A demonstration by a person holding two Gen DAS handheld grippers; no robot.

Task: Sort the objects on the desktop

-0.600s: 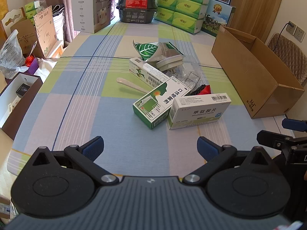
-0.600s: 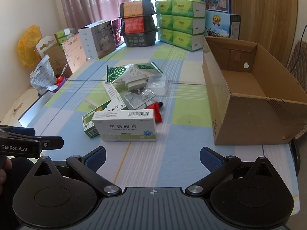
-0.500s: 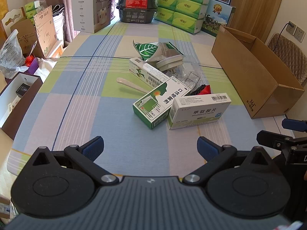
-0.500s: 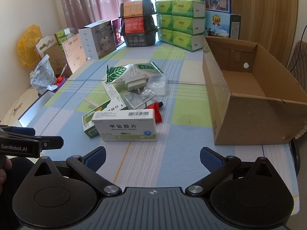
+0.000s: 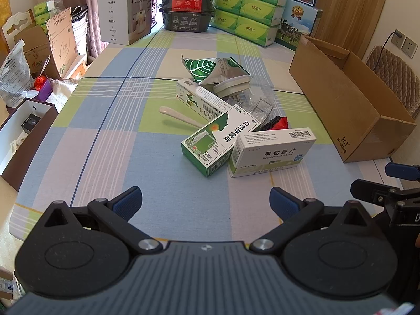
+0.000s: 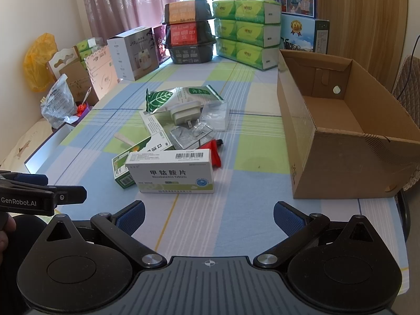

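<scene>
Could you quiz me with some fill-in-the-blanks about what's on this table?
1. The big brown cardboard box on the checked tablecloth is ____ inside.
2. The white tablet box leans against a ____ and white spray box.
3. Both the left gripper and the right gripper have their blue-padded fingers spread ____.

Missing words: empty; green; open

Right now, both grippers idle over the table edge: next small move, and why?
Probably ease the right gripper forward to the white tablet box. Both the right gripper and the left gripper are open and hold nothing; that box is the pile's nearest item, directly ahead, and the cardboard box beside it looks empty.
</scene>
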